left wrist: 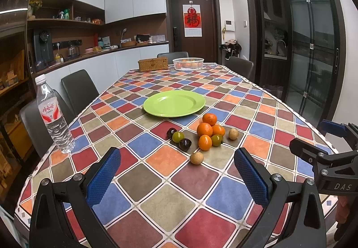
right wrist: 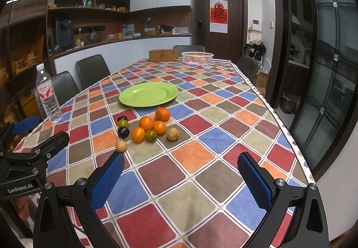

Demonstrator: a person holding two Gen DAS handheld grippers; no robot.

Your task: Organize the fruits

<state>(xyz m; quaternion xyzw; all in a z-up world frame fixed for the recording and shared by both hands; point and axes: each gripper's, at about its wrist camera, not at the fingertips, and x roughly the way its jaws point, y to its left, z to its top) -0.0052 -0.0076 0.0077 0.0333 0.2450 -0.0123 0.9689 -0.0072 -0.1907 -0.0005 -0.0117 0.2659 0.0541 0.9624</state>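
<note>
A cluster of fruit lies on the checked tablecloth: several oranges [left wrist: 204, 130] [right wrist: 146, 123], two dark plums [left wrist: 185, 144] [right wrist: 123, 132], two green fruits [left wrist: 178, 136] [right wrist: 151, 135] and two tan round fruits [left wrist: 197, 157] [right wrist: 173, 134]. An empty green plate [left wrist: 174, 103] [right wrist: 148, 94] sits just beyond them. My left gripper [left wrist: 176, 172] is open and empty, short of the fruit. My right gripper [right wrist: 181, 176] is open and empty, near the front of the table; it also shows at the right of the left wrist view [left wrist: 322, 143].
A water bottle [left wrist: 54, 116] [right wrist: 48, 97] stands at the table's left edge. A wicker box [left wrist: 153, 64] [right wrist: 163, 55] and a white basket [left wrist: 188, 63] [right wrist: 197, 57] holding oranges sit at the far end. Chairs [left wrist: 78, 88] surround the table.
</note>
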